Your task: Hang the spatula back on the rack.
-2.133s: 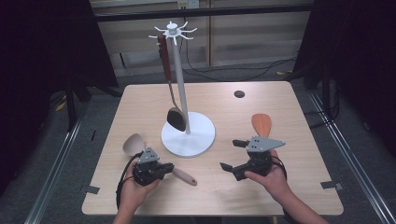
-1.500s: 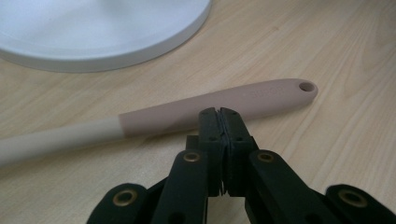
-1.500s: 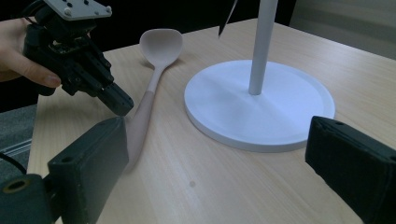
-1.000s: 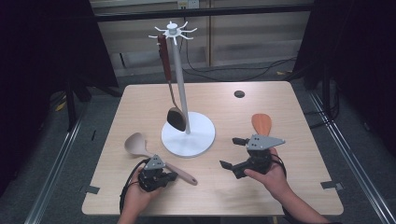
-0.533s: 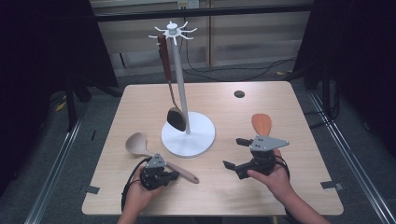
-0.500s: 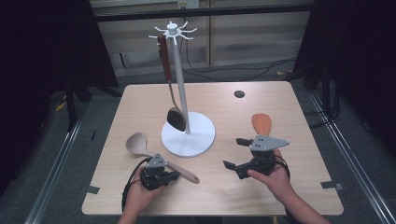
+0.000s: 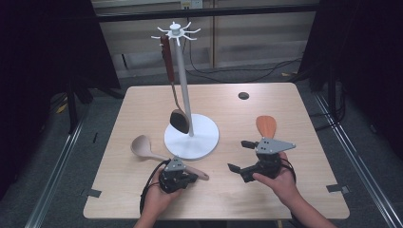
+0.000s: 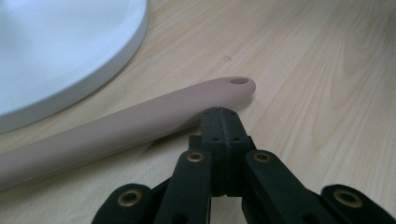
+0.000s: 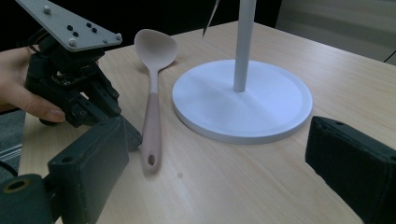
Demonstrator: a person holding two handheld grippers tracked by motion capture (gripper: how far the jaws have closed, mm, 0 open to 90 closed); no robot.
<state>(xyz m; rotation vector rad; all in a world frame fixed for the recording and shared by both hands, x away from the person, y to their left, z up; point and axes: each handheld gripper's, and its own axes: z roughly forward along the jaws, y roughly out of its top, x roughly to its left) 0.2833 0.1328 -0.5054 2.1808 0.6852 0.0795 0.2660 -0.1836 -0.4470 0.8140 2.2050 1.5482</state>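
The pink ladle (image 7: 164, 156) lies flat on the desk (image 7: 304, 123) at 7 o'clock from the white stand (image 7: 192, 137). The left tool (image 8: 223, 122), pressed together and empty, touches its handle end, probably nudging it into reach. The right tool (image 9: 210, 172) waits spread at 4 o'clock.

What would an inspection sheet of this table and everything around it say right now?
Surface: pale wooden table, small dark hole at the back.
Job's things: beige silicone ladle lying flat, handle beside the shut jaws; white utensil stand with hanging dark wooden spoon.
Clutter: orange spatula.
Grippers: left gripper shut, empty; right gripper open, empty.
Cables: black cable looping from the left gripper.
Surroundings: dark curtains, grey floor.
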